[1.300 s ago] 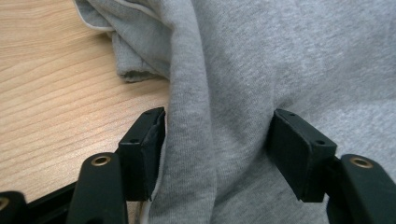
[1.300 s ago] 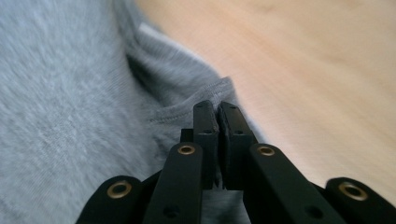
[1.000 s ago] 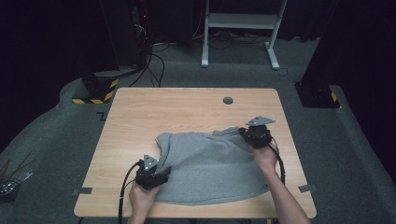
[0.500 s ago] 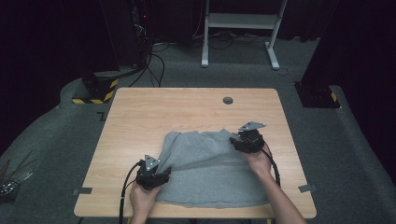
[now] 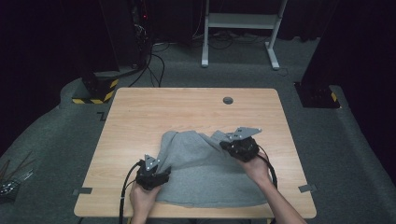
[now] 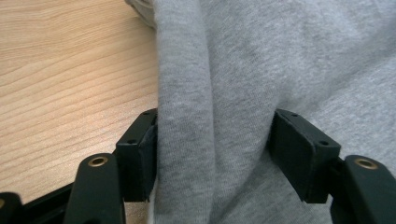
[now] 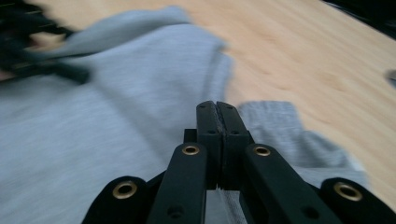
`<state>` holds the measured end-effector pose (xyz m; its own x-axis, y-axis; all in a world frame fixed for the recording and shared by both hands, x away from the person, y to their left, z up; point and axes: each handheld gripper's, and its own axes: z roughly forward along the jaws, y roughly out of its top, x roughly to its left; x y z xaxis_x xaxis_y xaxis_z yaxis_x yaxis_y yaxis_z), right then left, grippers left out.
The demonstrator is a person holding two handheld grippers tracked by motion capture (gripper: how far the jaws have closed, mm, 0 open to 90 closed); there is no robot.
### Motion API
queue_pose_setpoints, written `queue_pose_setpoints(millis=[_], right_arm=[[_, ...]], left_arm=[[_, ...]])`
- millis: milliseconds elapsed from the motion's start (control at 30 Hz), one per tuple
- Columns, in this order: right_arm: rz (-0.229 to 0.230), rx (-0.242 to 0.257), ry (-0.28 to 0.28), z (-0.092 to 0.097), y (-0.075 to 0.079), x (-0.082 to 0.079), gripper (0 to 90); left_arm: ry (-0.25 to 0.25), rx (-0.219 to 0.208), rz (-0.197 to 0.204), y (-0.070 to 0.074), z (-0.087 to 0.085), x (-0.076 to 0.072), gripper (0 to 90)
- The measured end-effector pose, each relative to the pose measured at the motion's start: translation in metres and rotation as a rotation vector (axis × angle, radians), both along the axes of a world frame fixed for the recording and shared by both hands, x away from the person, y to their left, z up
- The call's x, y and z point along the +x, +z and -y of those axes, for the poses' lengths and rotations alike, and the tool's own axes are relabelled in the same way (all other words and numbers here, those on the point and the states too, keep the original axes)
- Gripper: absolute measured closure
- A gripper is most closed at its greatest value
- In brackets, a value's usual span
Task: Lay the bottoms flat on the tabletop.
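1. Now my left gripper (image 6: pixel 212 154) clamps a thick fold of the soft grey fabric garment (image 5: pixel 205 172) lying on the light wooden table (image 5: pixel 140 116).
2. My right gripper (image 7: pixel 217 112) has just snapped closed; I see no cloth between its pads.

The garment (image 5: pixel 205 170) is soft grey knit cloth, matt and faintly fuzzy. The table (image 5: pixel 154 109) is pale wood with visible grain, smooth, slight sheen. Both grippers' jaws look like matt black plastic with brass-coloured rivets
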<state>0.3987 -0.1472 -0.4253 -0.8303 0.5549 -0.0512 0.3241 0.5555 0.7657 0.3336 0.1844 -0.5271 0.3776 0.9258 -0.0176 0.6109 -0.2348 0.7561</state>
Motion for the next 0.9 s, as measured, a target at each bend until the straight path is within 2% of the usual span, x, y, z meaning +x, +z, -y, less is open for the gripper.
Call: queue_pose_setpoints(millis=[67, 133, 233, 267, 300, 367, 400, 433, 467, 533, 567, 600, 633, 733, 767, 833, 867, 900], right_arm=[[-0.032, -0.019, 0.058, -0.008, -0.01, -0.016, 89.3], [-0.069, -0.087, 0.095, -0.019, -0.034, -0.029, 88.7], [-0.166, -0.149, 0.106, -0.027, -0.072, -0.033, 84.6], [-0.191, -0.142, 0.105, -0.028, -0.08, -0.033, 77.4], [-0.191, -0.142, 0.105, -0.028, -0.08, -0.033, 77.4], [-0.156, -0.113, 0.096, -0.025, -0.069, -0.034, 72.3], [-0.126, -0.092, 0.09, -0.022, -0.059, -0.034, 70.2], [-0.065, -0.04, 0.05, -0.015, -0.038, -0.03, 67.0], [-0.065, -0.04, 0.05, -0.015, -0.038, -0.03, 67.0], [-0.036, 0.008, -0.015, -0.007, -0.02, -0.019, 65.8], [-0.035, 0.019, -0.054, -0.003, -0.015, -0.01, 64.9], [-0.03, 0.008, -0.099, 0.0, -0.013, 0.0, 63.6], [-0.045, -0.01, -0.156, 0.003, -0.015, 0.015, 61.7], [-0.094, -0.05, -0.261, 0.007, -0.029, 0.045, 54.3], [-0.112, -0.063, -0.277, 0.007, -0.034, 0.054, 49.5], [-0.188, -0.101, -0.278, -0.001, -0.05, 0.069, 39.4], [-0.188, -0.101, -0.278, -0.001, -0.05, 0.069, 39.4], [-0.204, -0.122, -0.274, -0.004, -0.055, 0.071, 37.9]], left_arm=[[0.001, 0.001, 0.0, 0.0, 0.0, 0.0, 36.4], [0.003, 0.0, 0.0, 0.0, 0.0, 0.0, 36.4], [0.003, 0.002, 0.0, 0.0, 0.0, 0.0, 36.3], [0.004, 0.0, 0.0, 0.0, 0.0, 0.0, 36.2], [0.004, 0.0, 0.0, 0.0, 0.0, 0.0, 36.2], [0.004, 0.001, 0.0, 0.0, 0.0, 0.0, 36.2], [0.004, 0.001, 0.0, 0.0, 0.0, 0.0, 36.2], [0.003, 0.001, 0.0, 0.0, 0.0, 0.0, 36.2], [0.003, 0.001, 0.0, 0.0, 0.0, 0.0, 36.2], [0.004, 0.001, 0.0, 0.0, 0.0, 0.0, 36.2], [0.003, 0.002, 0.0, 0.0, 0.0, 0.0, 36.2], [0.004, 0.0, 0.0, 0.0, 0.0, 0.0, 36.2], [0.003, 0.001, 0.001, 0.0, 0.0, 0.0, 36.2], [0.003, 0.0, 0.0, 0.0, 0.0, 0.0, 36.1], [0.004, -0.001, 0.0, 0.0, 0.0, 0.0, 36.1], [0.003, 0.0, 0.0, 0.0, 0.0, 0.0, 36.1], [0.003, 0.0, 0.0, 0.0, 0.0, 0.0, 36.1], [0.003, 0.0, 0.0, 0.0, 0.0, 0.0, 36.1]])
